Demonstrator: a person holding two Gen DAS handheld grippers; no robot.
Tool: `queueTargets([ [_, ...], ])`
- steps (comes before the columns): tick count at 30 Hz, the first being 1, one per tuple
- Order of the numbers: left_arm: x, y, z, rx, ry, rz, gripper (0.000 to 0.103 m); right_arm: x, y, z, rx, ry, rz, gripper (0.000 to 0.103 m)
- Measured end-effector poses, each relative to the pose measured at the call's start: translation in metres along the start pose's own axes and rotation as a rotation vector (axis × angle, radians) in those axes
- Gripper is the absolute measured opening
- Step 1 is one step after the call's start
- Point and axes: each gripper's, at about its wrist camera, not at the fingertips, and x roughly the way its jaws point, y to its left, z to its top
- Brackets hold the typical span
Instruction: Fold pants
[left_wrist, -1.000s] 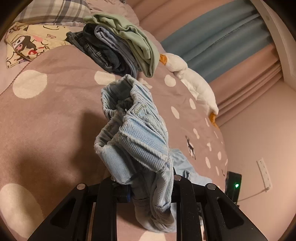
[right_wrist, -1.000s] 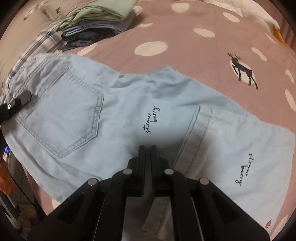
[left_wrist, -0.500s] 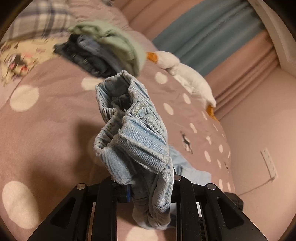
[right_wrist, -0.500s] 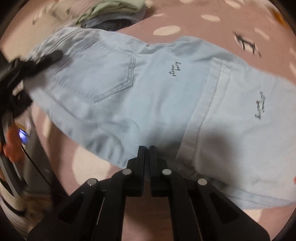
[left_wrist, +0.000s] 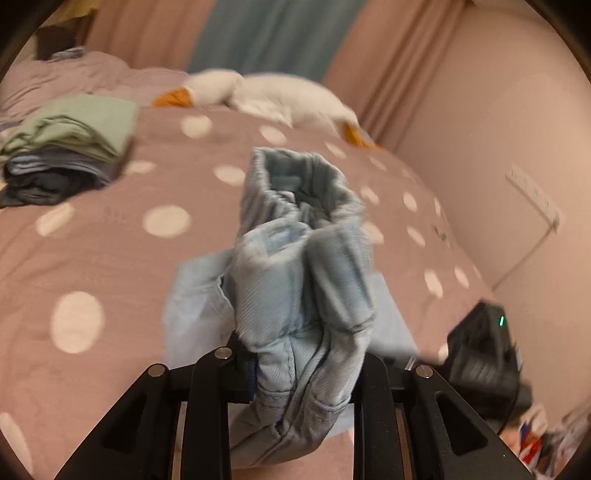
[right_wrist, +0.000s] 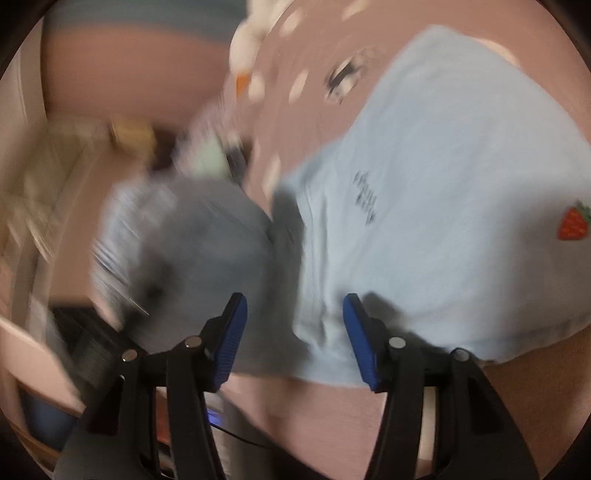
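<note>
Denim pants (left_wrist: 303, 280), pale blue, bunched waistband pinched in left gripper (left_wrist: 299, 373), jaws easing apart; rest draped over dotted bedspread (left_wrist: 110, 251). Right gripper (right_wrist: 293, 332) spreading wider, pads (right_wrist: 229, 339) clear of cloth, nothing held.

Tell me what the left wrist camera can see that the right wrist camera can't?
Only the left wrist view shows the left gripper clamping bunched denim, a clear stack of folded clothes and a white goose toy. Only the right wrist view shows the right gripper, jaws opening and pressing on nothing, and a strawberry patch. Both show the light blue pants on the dotted bedspread.
</note>
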Motion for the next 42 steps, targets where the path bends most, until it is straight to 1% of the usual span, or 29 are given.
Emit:
queueTargets([
  [1, 0.008, -0.005, -0.003, 0.019, 0.026, 0.003, 0.025, -0.003, -0.007, 0.003, 0.049, -0.016, 0.046, 0.057],
  [3, 0.029, -0.016, -0.011, 0.065, 0.095, 0.01, 0.035, -0.007, -0.027, 0.007, 0.182, -0.039, 0.158, 0.06],
  [4, 0.043, -0.02, -0.017, 0.081, 0.151, 0.016, 0.037, -0.007, -0.034, 0.007, 0.225, -0.044, 0.201, 0.061],
  [5, 0.053, -0.024, -0.023, 0.093, 0.19, 0.025, 0.042, -0.008, -0.043, 0.007, 0.28, -0.052, 0.245, 0.06],
  [6, 0.059, -0.027, -0.027, 0.107, 0.218, 0.038, 0.043, -0.009, -0.05, 0.005, 0.329, -0.064, 0.278, 0.06],
  [7, 0.062, -0.03, -0.031, 0.129, 0.231, 0.054, 0.043, -0.011, -0.055, 0.0, 0.37, -0.078, 0.319, 0.061],
  [8, 0.061, -0.032, -0.033, 0.151, 0.224, 0.065, 0.045, -0.014, -0.06, -0.003, 0.404, -0.085, 0.346, 0.061],
  [9, 0.058, -0.033, -0.035, 0.165, 0.217, 0.059, 0.054, -0.019, -0.062, -0.004, 0.419, -0.075, 0.335, 0.06],
  [10, 0.054, -0.033, -0.035, 0.165, 0.219, 0.022, 0.063, -0.023, -0.062, -0.004, 0.416, -0.056, 0.311, 0.06],
  [11, 0.05, -0.033, -0.036, 0.154, 0.222, -0.029, 0.079, -0.022, -0.057, -0.005, 0.386, -0.038, 0.28, 0.061],
  [12, 0.046, -0.033, -0.036, 0.146, 0.217, -0.063, 0.09, -0.021, -0.053, -0.005, 0.365, -0.028, 0.256, 0.061],
  [13, 0.044, -0.03, -0.036, 0.149, 0.209, -0.067, 0.091, -0.02, -0.048, -0.004, 0.347, -0.018, 0.233, 0.062],
  [14, 0.04, -0.031, -0.039, 0.162, 0.199, -0.051, 0.092, -0.02, -0.042, -0.003, 0.33, -0.007, 0.206, 0.065],
  [15, 0.037, -0.034, -0.039, 0.175, 0.196, -0.028, 0.091, -0.02, -0.039, -0.002, 0.319, -0.002, 0.195, 0.066],
  [16, 0.032, -0.036, -0.04, 0.18, 0.193, -0.023, 0.091, -0.018, -0.037, 0.002, 0.31, -0.003, 0.191, 0.065],
  [19, 0.019, -0.029, -0.04, 0.139, 0.173, -0.063, 0.091, -0.014, -0.032, 0.008, 0.267, 0.022, 0.11, 0.062],
  [20, 0.011, -0.023, -0.039, 0.123, 0.16, -0.056, 0.091, -0.012, -0.028, 0.01, 0.227, 0.044, 0.053, 0.056],
  [21, 0.006, -0.017, -0.039, 0.104, 0.146, -0.049, 0.091, -0.005, -0.022, 0.01, 0.19, 0.059, 0.007, 0.047],
  [22, -0.001, -0.007, -0.039, 0.071, 0.13, -0.042, 0.092, 0.001, -0.021, 0.01, 0.143, 0.074, -0.049, 0.042],
  [23, -0.009, 0.006, -0.038, 0.031, 0.116, -0.032, 0.092, 0.005, -0.015, 0.007, 0.065, 0.083, -0.126, 0.038],
  [24, -0.015, 0.021, -0.039, -0.011, 0.105, -0.01, 0.092, 0.008, -0.013, 0.007, 0.016, 0.087, -0.159, 0.033],
  [26, -0.023, 0.044, -0.04, -0.081, 0.092, 0.039, 0.092, 0.01, -0.005, 0.004, -0.084, 0.077, -0.215, 0.031],
  [28, -0.031, 0.072, -0.042, -0.162, 0.087, 0.083, 0.092, 0.007, 0.0, 0.002, -0.133, 0.064, -0.23, 0.029],
  [30, -0.037, 0.096, -0.049, -0.234, 0.09, 0.125, 0.092, 0.003, 0.006, 0.006, -0.155, 0.047, -0.217, 0.028],
  [32, -0.039, 0.111, -0.056, -0.283, 0.096, 0.143, 0.092, -0.016, 0.011, 0.012, -0.18, -0.005, -0.2, 0.028],
  [34, -0.039, 0.123, -0.063, -0.332, 0.102, 0.144, 0.092, -0.038, 0.016, 0.023, -0.205, -0.064, -0.216, 0.028],
  [35, -0.038, 0.127, -0.067, -0.357, 0.105, 0.136, 0.092, -0.041, 0.017, 0.027, -0.203, -0.075, -0.221, 0.028],
  [38, -0.033, 0.131, -0.07, -0.392, 0.114, 0.129, 0.092, -0.051, 0.009, 0.044, -0.179, -0.097, -0.265, 0.028],
  [42, -0.033, 0.124, -0.072, -0.368, 0.132, 0.113, 0.092, -0.057, -0.002, 0.056, -0.152, -0.097, -0.303, 0.028],
])
